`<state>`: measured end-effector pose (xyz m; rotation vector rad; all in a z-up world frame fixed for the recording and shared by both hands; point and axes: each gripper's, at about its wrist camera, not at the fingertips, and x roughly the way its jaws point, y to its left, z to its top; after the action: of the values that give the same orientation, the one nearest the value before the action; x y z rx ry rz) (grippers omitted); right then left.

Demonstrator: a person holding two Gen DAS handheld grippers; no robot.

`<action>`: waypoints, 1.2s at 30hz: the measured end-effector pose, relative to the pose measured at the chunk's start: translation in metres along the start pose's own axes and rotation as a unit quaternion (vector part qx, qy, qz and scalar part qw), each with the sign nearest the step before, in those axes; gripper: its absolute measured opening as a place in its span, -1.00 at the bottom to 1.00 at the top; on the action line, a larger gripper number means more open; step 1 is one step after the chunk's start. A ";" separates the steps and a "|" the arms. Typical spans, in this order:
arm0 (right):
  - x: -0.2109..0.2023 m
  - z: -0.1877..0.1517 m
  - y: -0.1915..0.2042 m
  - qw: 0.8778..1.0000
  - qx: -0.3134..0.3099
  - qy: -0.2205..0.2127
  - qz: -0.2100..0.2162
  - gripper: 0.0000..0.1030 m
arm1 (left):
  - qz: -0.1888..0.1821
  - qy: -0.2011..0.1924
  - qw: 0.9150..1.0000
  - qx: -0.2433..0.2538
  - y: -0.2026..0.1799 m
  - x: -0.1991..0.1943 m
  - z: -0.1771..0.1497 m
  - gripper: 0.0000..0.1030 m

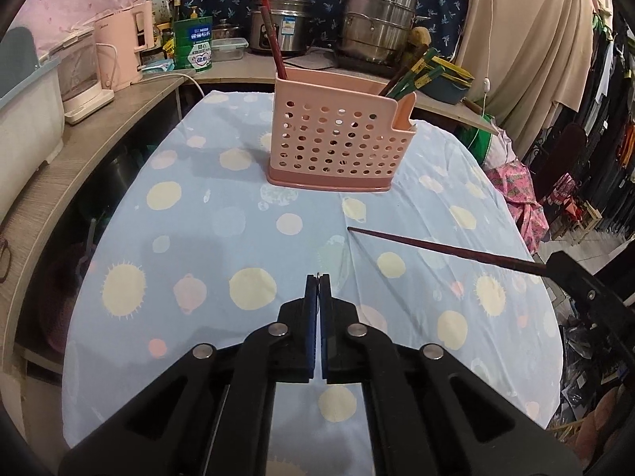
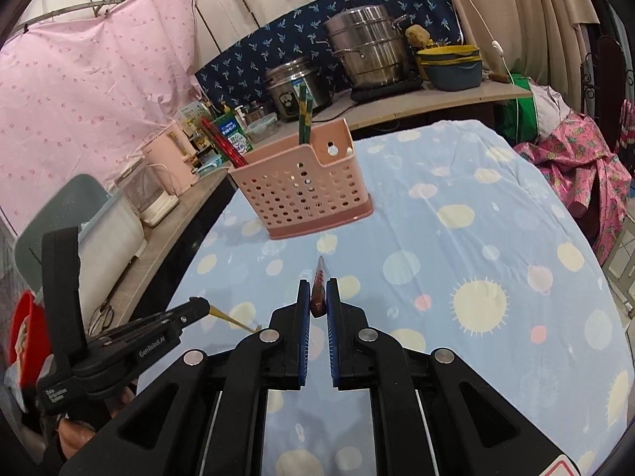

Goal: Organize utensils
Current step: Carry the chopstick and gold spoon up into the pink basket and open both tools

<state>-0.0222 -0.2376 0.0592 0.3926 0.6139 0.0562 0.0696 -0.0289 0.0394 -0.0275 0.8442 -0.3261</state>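
Pink perforated plastic utensil caddy (image 1: 337,139) stands upright on the far half of the table, which is covered in a light blue cloth with pale yellow and pink dots (image 1: 198,206). We see dark red chopsticks (image 1: 274,45) sticking up from the caddy's left end and green chopsticks with yellow bands (image 1: 416,73) leaning out of its right end. Left gripper (image 1: 317,277), black with blue pads, sits over the near middle of the cloth, jaws pressed together; from its own camera only a thin sliver shows at the tips, but in the right wrist view a slim yellowish stick (image 2: 234,319) pokes out of its tip, so we read it as clamped on that. Right gripper (image 2: 318,282) has jaws narrow, pinching a dark reddish-brown chopstick (image 2: 318,285) that points away toward the caddy. In the left wrist view the same chopstick runs from the right edge in toward the middle of the table, its thin tip short of the caddy and apart from it; whether the tip touches the cloth we cannot tell. Far behind on a wooden counter (image 1: 119,103): steel stacked steamer pot (image 1: 377,23), steel rice cooker (image 1: 283,23), green can (image 1: 194,43), pink appliance (image 1: 127,47). Pink sheet (image 2: 87,99) hangs at far left in the right wrist view.
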 end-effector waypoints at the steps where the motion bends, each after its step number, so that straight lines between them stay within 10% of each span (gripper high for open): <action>1: -0.001 0.004 0.002 1.000 -0.002 -0.006 0.001 -0.85 | 0.000 -0.001 1.000 0.001 0.000 0.000 0.001 -0.99; 36: -0.011 0.160 0.041 0.983 -0.021 -0.180 0.028 -0.85 | -0.031 -0.096 0.995 0.017 0.001 -0.038 0.137 -0.99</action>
<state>0.0623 -0.2562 0.2001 0.3681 0.2437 0.0506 0.1479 -0.0312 0.1584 -0.0514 0.6485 -0.3895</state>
